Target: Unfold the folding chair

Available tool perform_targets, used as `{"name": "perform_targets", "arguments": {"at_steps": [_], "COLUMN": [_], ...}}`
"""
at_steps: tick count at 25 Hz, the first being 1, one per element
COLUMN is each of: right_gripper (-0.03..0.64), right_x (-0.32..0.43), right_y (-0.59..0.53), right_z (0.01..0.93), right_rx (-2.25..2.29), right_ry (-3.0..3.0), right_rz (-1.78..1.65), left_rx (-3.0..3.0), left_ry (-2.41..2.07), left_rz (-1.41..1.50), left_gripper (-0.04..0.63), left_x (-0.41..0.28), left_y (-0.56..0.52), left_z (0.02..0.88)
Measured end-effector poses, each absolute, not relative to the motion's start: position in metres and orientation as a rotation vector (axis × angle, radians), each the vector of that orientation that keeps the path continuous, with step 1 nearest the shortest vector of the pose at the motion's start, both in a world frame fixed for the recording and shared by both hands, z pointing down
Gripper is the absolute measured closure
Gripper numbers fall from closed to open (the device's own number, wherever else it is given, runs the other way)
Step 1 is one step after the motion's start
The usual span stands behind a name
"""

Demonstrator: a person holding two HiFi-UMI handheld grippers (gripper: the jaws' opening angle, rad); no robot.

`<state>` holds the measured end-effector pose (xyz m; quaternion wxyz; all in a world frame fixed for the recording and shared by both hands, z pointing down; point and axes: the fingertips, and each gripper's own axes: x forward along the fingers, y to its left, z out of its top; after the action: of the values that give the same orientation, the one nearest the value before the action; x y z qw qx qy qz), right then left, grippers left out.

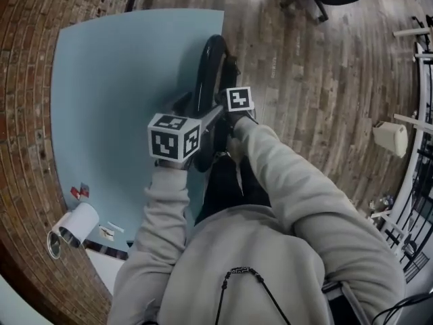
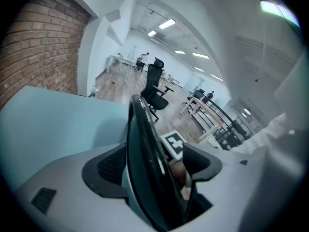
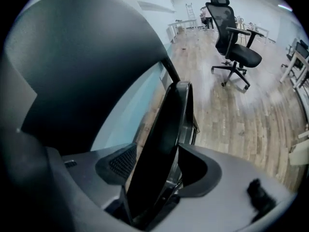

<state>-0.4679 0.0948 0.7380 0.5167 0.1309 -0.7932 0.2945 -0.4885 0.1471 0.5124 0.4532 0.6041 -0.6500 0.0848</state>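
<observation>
The folded black chair point(image 1: 208, 59) stands edge-on on the wooden floor in front of me, its curved top rim pointing away. Both grippers are low at its near end. My left gripper point(image 1: 195, 128) straddles the chair's black rim point(image 2: 142, 144). Its jaws stand wide, and a gap shows on the right side of the rim. My right gripper point(image 1: 229, 117) sits just right of it, with the chair's flat panel point(image 3: 166, 129) between its spread jaws point(image 3: 157, 170). I see no pad pressing on the chair. The chair's lower part is hidden behind my arms.
A light blue sheet point(image 1: 115, 80) lies on the floor left of the chair, and a brick wall point(image 1: 27, 59) runs along the far left. A white roll point(image 1: 78, 225) lies near the sheet's corner. A black office chair point(image 3: 231, 37) stands beyond, and metal racks point(image 1: 419, 181) stand at the right.
</observation>
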Motion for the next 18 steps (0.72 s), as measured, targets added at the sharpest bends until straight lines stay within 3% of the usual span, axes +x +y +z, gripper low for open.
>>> {"name": "perform_targets", "arguments": {"at_steps": [4,7,18], "right_gripper": [0.367,0.427,0.459], "right_x": [-0.464,-0.476,-0.421], "right_y": [0.099,0.112,0.087], "right_z": [0.763,0.764,0.759], "right_rx": [0.31,0.23,0.121], "right_ry": [-1.817,-1.85,-1.811], "right_rz": [0.693,0.823,1.009], "left_rx": [1.534,1.488,1.408], "left_ry": [-1.422,-1.477,-1.471], "left_rz": [0.297,0.507,0.251], "left_gripper": [0.261,0.434,0.466], "left_x": [-0.463,-0.477,-0.466], "left_y": [0.143,0.147,0.143], "left_z": [0.522,0.533,0.531]}}
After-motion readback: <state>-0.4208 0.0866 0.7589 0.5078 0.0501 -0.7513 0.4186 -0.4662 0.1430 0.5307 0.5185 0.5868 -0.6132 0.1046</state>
